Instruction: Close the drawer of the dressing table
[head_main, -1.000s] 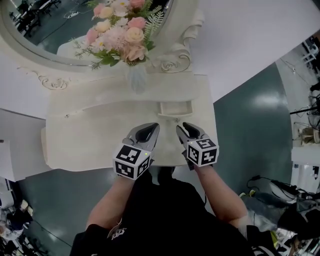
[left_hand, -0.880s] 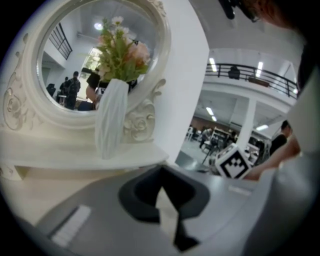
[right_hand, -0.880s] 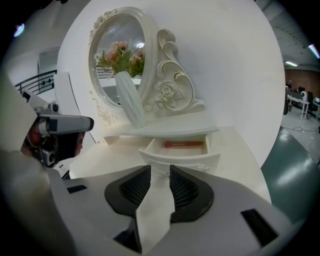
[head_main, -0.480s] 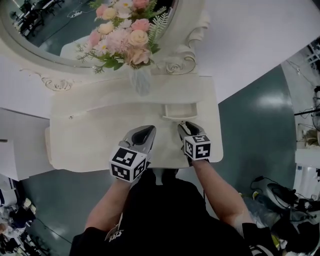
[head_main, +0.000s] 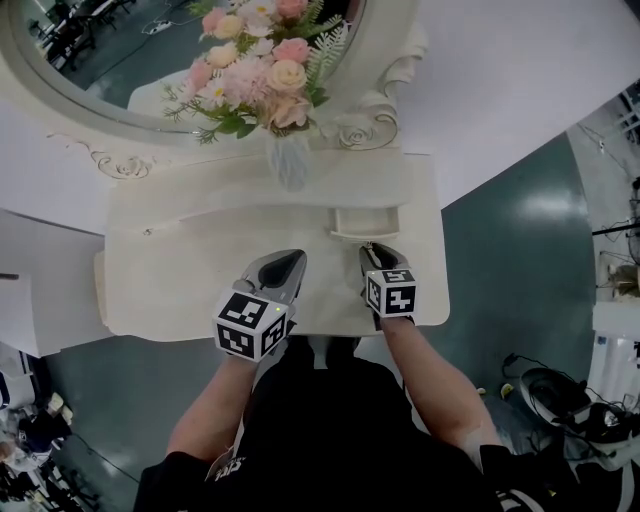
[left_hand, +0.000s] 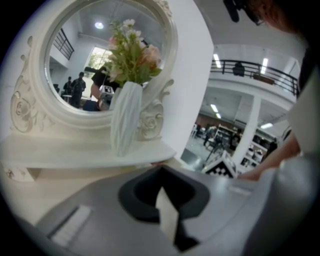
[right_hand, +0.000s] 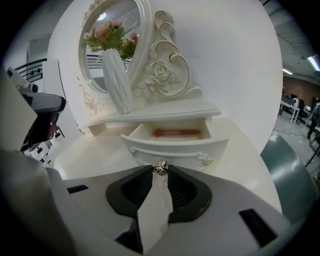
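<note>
White drawer (right_hand: 175, 145) stands pulled out at the desk's (head_main: 180, 270) right, holding a slim red item (right_hand: 176, 133); its front faces the person, long axis crosswise. Right claw (head_main: 372, 250), just closing, grasps its knob (right_hand: 160, 168). Left claw (left_hand: 160, 172) is clenched, empty.

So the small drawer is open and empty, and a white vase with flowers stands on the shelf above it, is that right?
Not quite: the drawer is open but not empty. The right gripper view shows a red thing lying inside it. The white vase with flowers does stand on the shelf above it.
</note>
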